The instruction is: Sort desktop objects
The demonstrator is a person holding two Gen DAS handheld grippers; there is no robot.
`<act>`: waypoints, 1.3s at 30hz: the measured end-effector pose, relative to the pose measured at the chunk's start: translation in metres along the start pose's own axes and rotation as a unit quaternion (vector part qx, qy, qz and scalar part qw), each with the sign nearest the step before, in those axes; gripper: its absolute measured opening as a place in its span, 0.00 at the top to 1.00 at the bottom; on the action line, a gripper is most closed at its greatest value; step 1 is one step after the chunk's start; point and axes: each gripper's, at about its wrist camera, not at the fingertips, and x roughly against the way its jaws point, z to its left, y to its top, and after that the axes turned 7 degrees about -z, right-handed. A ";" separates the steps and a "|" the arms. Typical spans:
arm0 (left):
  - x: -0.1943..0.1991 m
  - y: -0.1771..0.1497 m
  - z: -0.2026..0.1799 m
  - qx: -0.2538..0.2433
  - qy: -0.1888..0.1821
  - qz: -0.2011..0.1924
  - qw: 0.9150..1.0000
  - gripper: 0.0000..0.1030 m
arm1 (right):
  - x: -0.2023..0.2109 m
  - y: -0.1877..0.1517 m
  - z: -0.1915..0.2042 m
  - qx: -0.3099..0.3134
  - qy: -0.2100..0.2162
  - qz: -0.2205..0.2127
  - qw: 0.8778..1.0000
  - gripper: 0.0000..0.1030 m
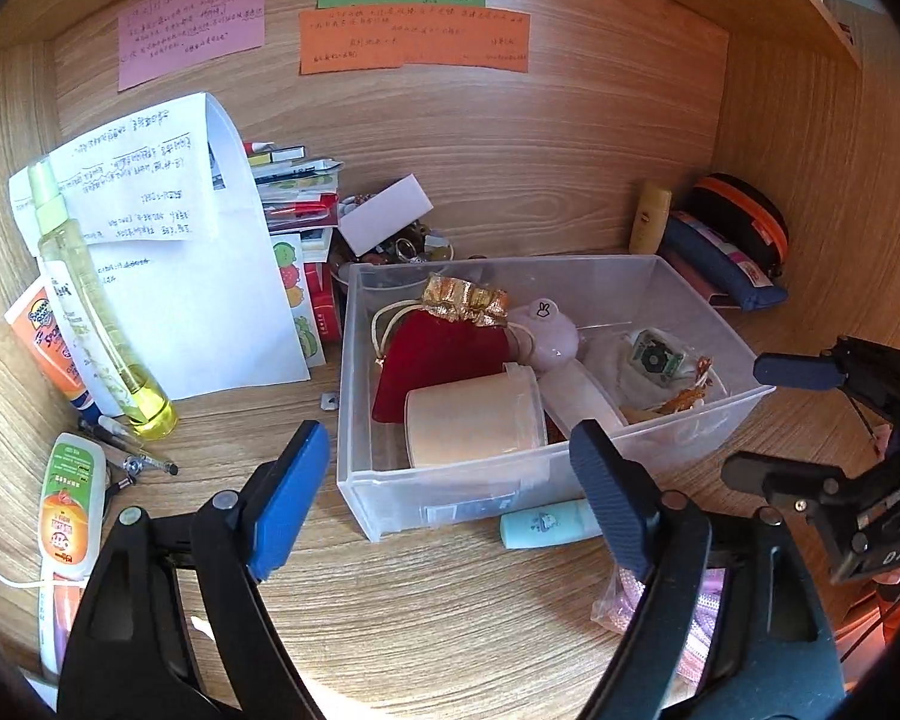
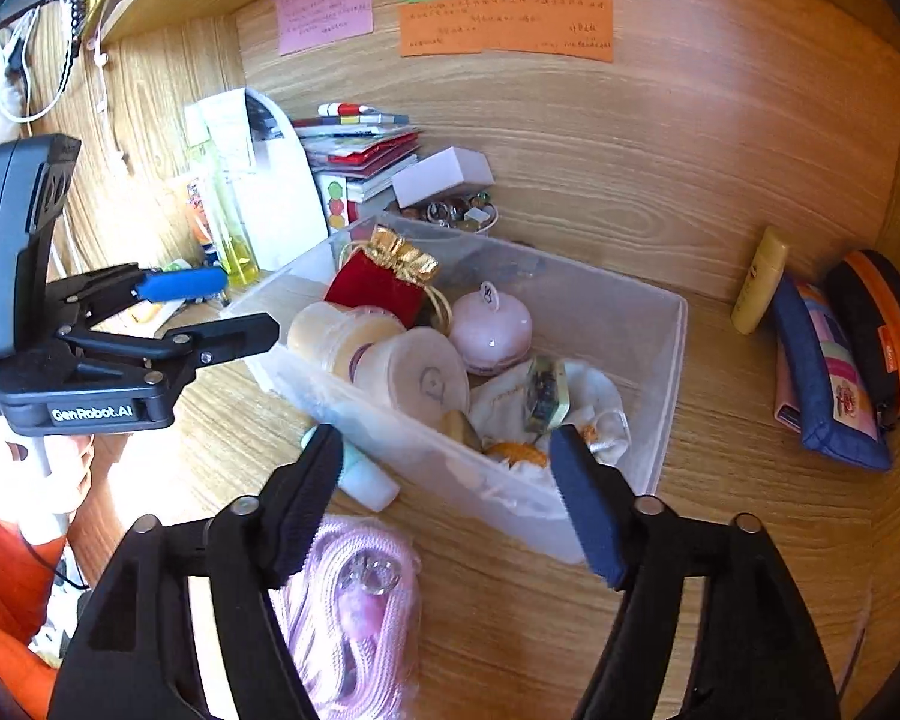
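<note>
Translucent plastic bin (image 1: 678, 420) sits mid-desk on the wood-grain desktop (image 1: 420, 618), holding a red velvet pouch with gold trim (image 1: 438, 354) and a cream round jar (image 1: 474, 423). Left gripper (image 1: 450, 498) spread wide, empty, before the bin's near wall. Right gripper (image 2: 444, 504) likewise agape, empty, above a pink corded bag (image 2: 360, 600).

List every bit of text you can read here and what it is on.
"GenRobot.AI": left gripper body.
"DAS": right gripper body, cut off.
"Banana Boat": orange tube, partly legible.
Rabbit sign: pink case.
Sticky notes: handwriting too small to read.
White sheets: handwriting upside down, unreadable.
Orange-label bottle: print blurred.
</note>
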 end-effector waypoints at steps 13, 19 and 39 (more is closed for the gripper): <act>0.011 -0.030 0.007 0.008 0.017 0.030 0.999 0.20 | -0.030 -0.051 0.031 -0.023 0.046 0.108 0.993 0.18; 0.009 -0.043 0.011 0.014 0.016 0.044 0.999 0.20 | -0.036 -0.060 0.045 -0.005 0.044 0.119 0.992 0.18; -0.036 -0.056 -0.017 0.014 -0.012 0.113 0.993 0.19 | -0.024 -0.073 0.037 0.025 0.052 0.091 0.994 0.46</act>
